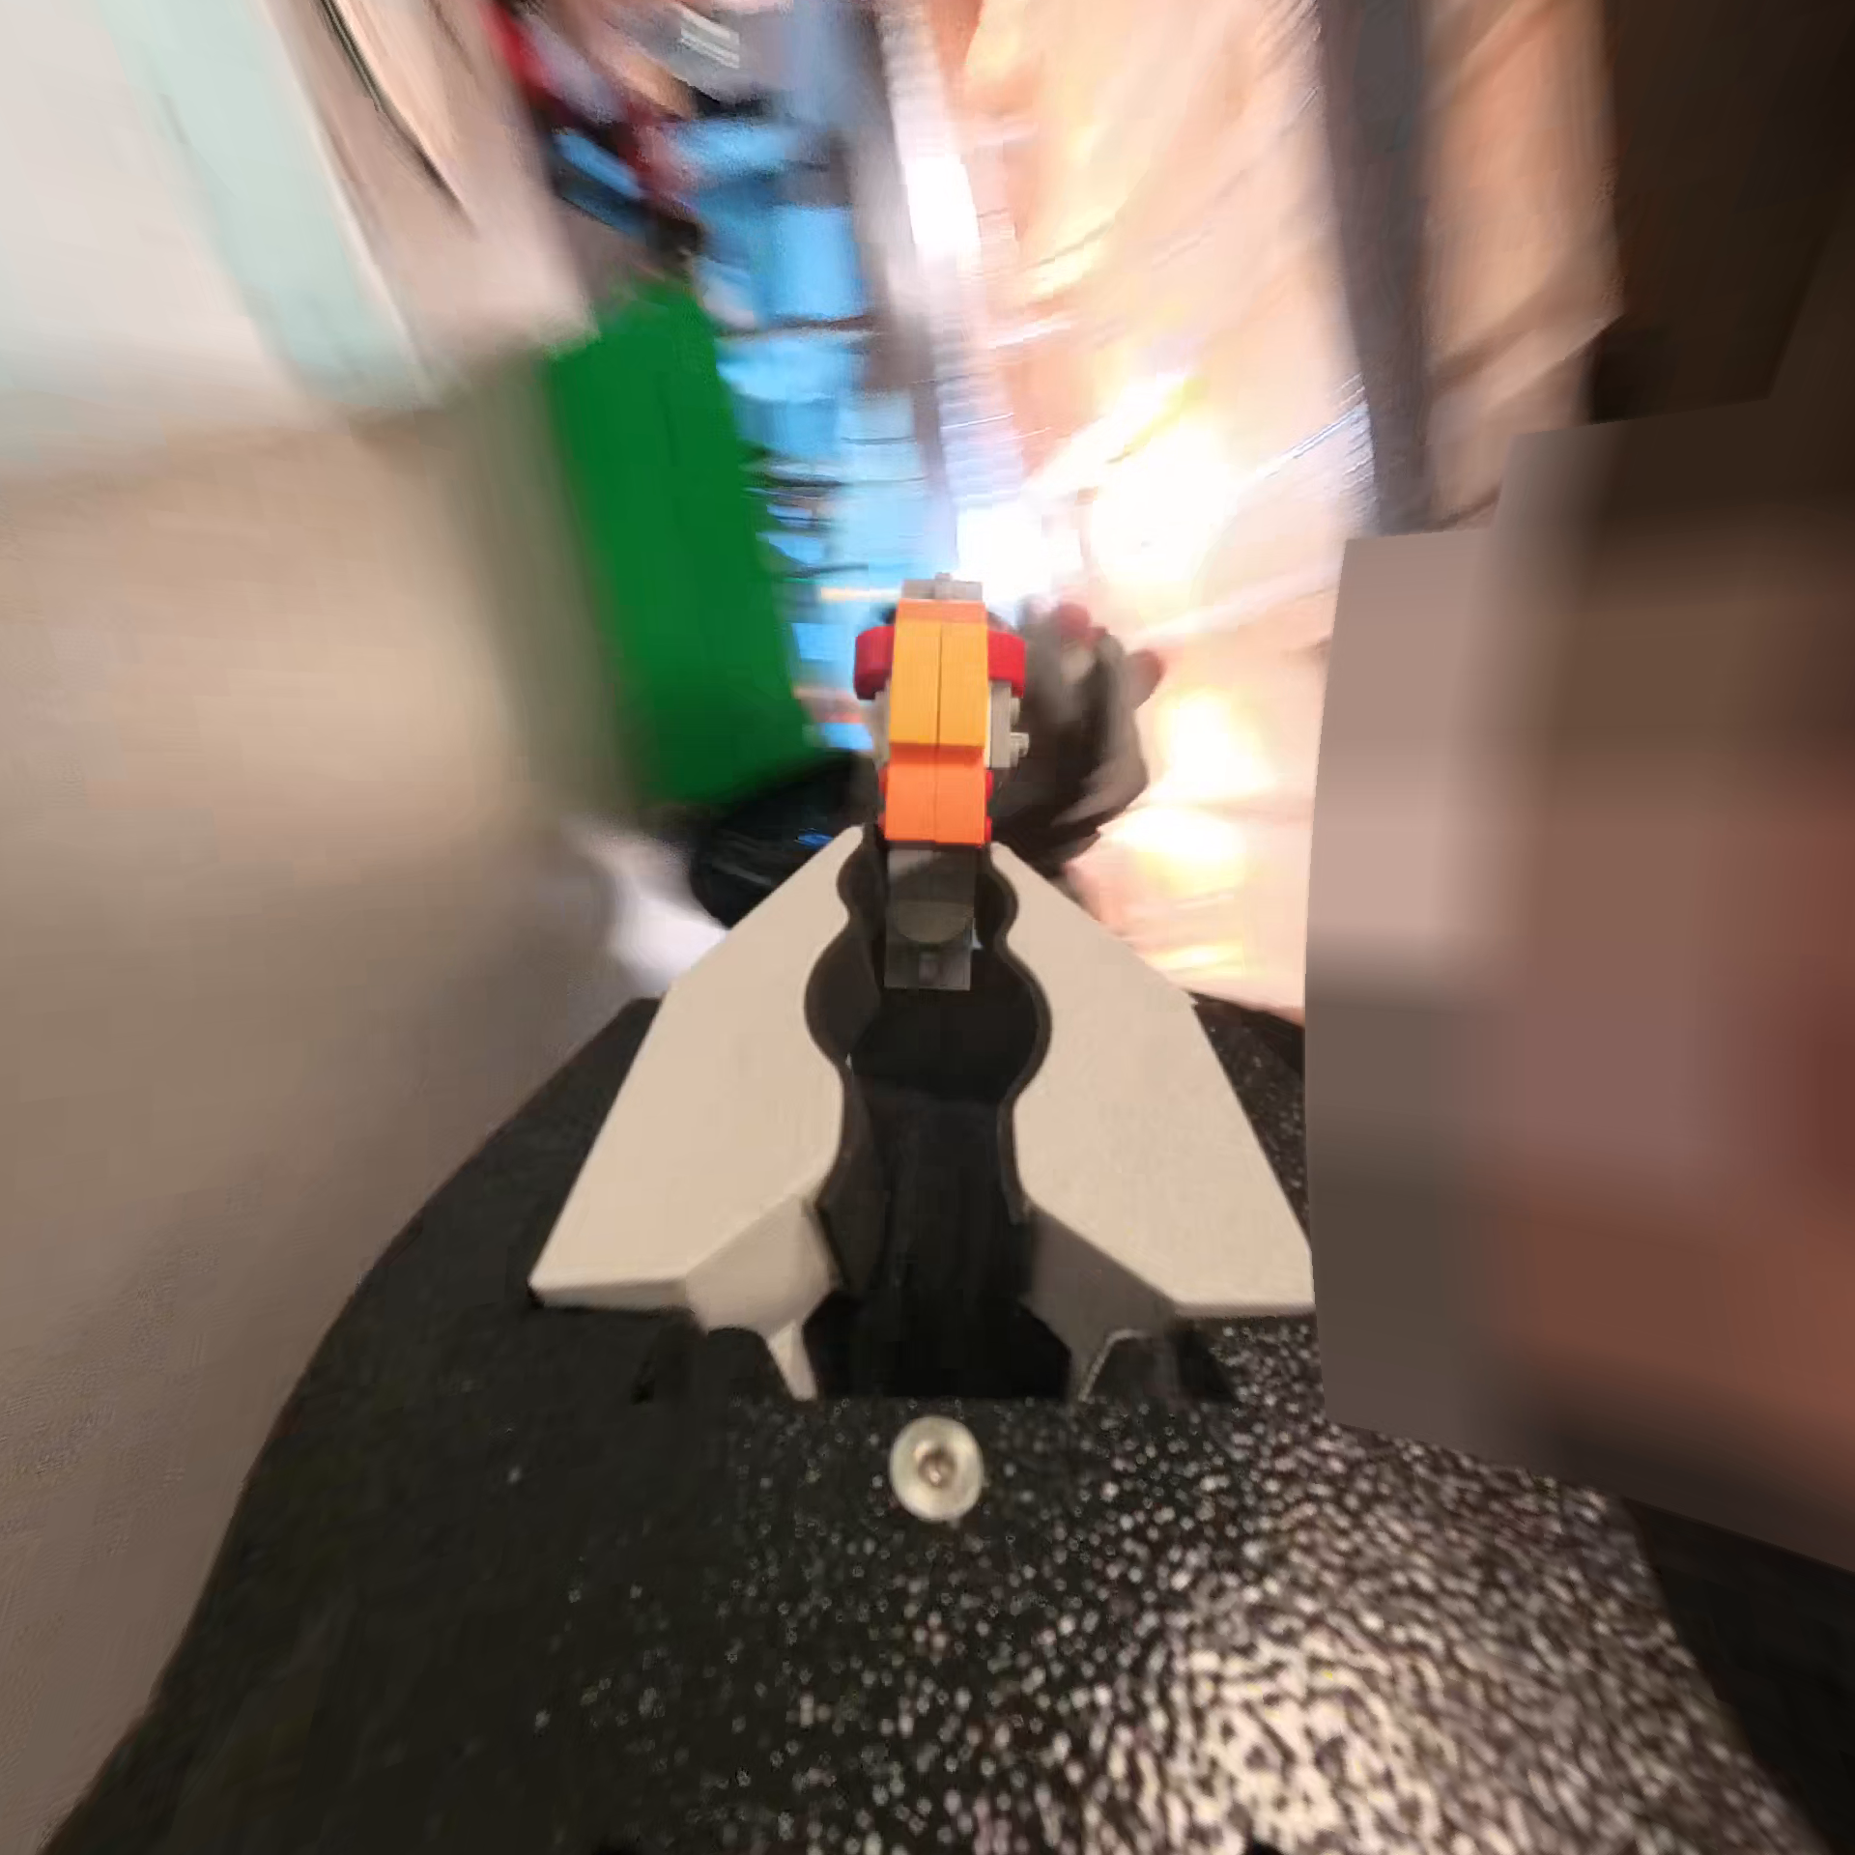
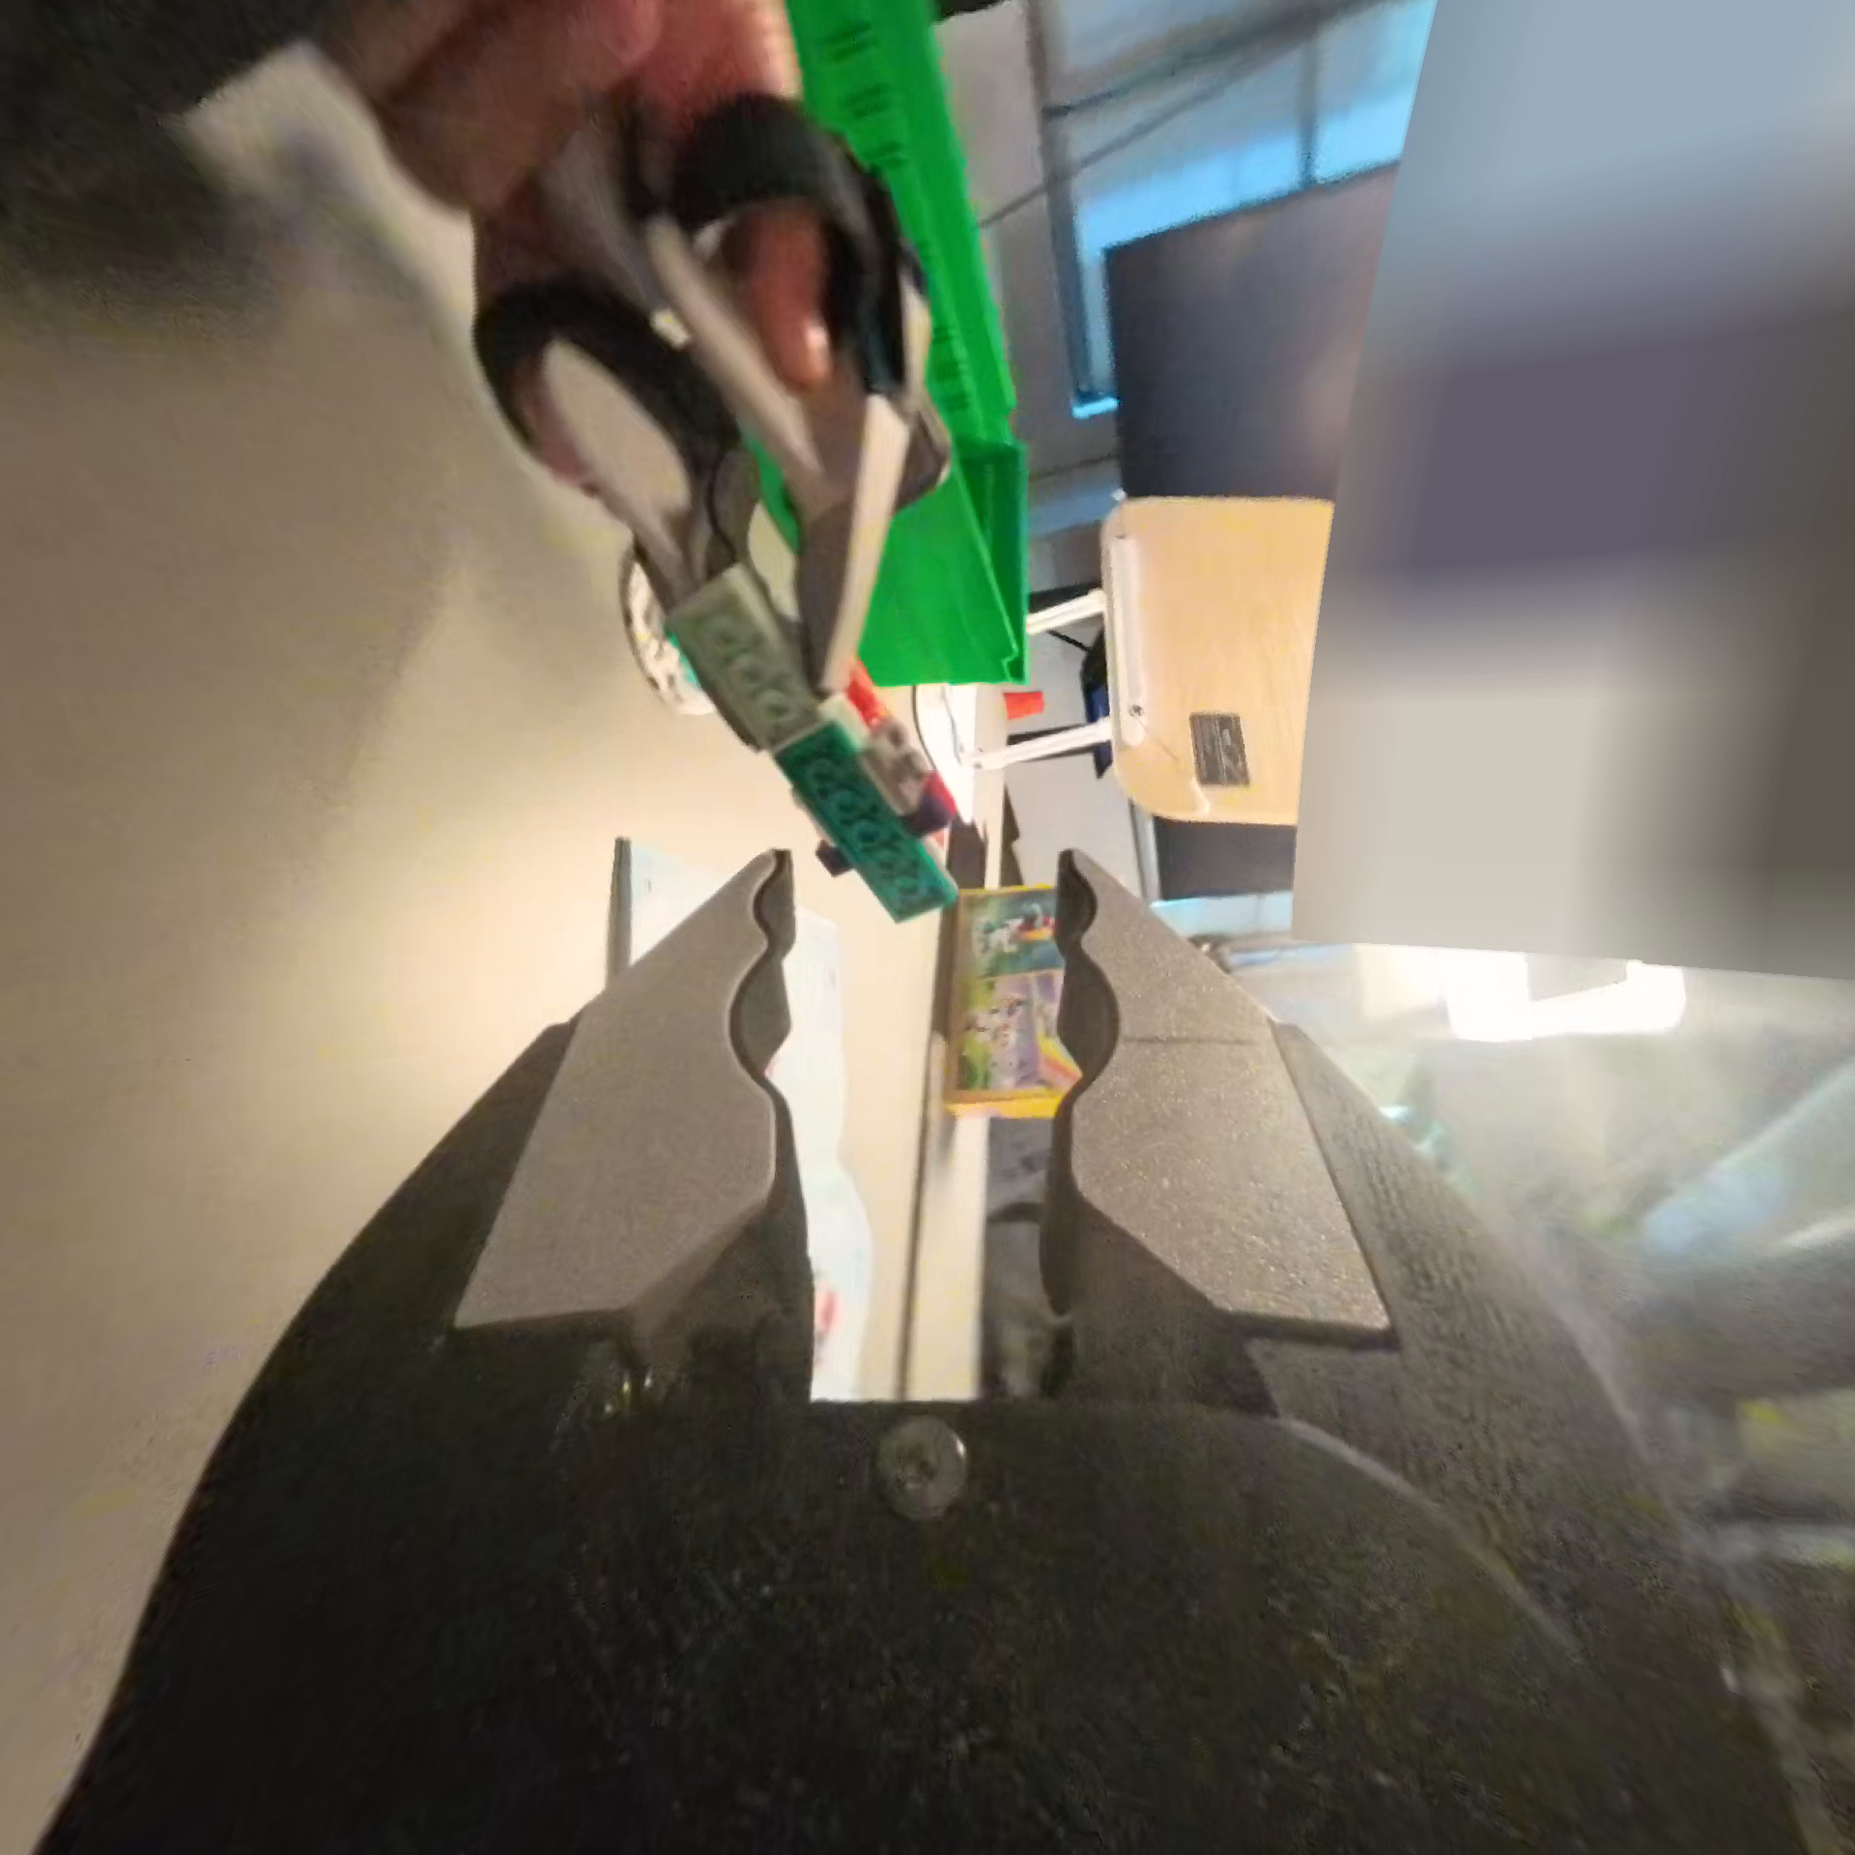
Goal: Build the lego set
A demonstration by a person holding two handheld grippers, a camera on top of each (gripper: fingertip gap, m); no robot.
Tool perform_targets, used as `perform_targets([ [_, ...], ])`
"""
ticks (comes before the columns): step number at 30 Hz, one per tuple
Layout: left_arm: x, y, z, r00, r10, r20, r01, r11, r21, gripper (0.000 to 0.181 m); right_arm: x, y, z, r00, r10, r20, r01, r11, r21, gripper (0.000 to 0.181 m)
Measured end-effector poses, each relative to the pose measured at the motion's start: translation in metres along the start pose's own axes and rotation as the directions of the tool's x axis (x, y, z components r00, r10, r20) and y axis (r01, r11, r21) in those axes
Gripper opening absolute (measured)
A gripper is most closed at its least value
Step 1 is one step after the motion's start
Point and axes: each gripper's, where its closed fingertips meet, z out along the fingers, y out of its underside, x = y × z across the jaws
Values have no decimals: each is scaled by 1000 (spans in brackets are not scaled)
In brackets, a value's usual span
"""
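My left gripper (image 1: 929, 868) is shut on the grey base of a small lego model (image 1: 939, 703) made of orange, yellow-orange, red and grey bricks. The model sticks out past the fingertips. The background in the left wrist view is blurred. In the right wrist view my right gripper (image 2: 923, 873) is open and empty. Just beyond its tips, the left gripper (image 2: 803, 642) is held by a hand (image 2: 773, 271) and carries the same model (image 2: 853, 803). From here the model's teal and pale green plates show.
A green ribbed panel (image 2: 923, 402) stands behind the left gripper and also shows blurred in the left wrist view (image 1: 652, 552). A yellow lego box (image 2: 1004, 1004), a pale booklet (image 2: 652, 903) and a light wooden board (image 2: 1215, 652) lie farther off. A blurred dark shape (image 1: 1084, 753) is right of the model.
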Motion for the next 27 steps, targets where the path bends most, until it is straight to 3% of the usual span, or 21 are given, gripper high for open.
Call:
perform_targets([
  [2,-7,-7,-5,940,295,171,-289,956,-57,14,8,0,-5,968,247,-32,-246,968,47,52],
  [5,-14,-14,-12,655,678,334,-635,733,-243,15,17,-5,-11,764,643,47,-642,752,151,51],
  [7,-15,-16,-14,481,797,364,-727,595,-342,14,19,-4,-12,645,756,109,-763,629,147,54],
  [9,-13,-15,-12,392,851,350,-767,512,-386,14,16,-4,-10,586,792,171,-810,577,104,54],
  [17,-21,-5,-12,288,913,290,-780,399,-483,14,10,-5,-7,475,819,323,-865,501,1,56],
  [20,-39,-3,-20,197,944,265,-745,320,-586,14,11,12,-7,447,853,269,-884,468,-14,56],
  [23,-65,-1,-37,117,971,208,-641,234,-731,14,-13,44,2,313,931,186,-933,338,-122,71],
  [27,-86,11,-48,162,977,137,-529,203,-824,15,-32,78,10,268,963,13,-957,268,-111,71],
])
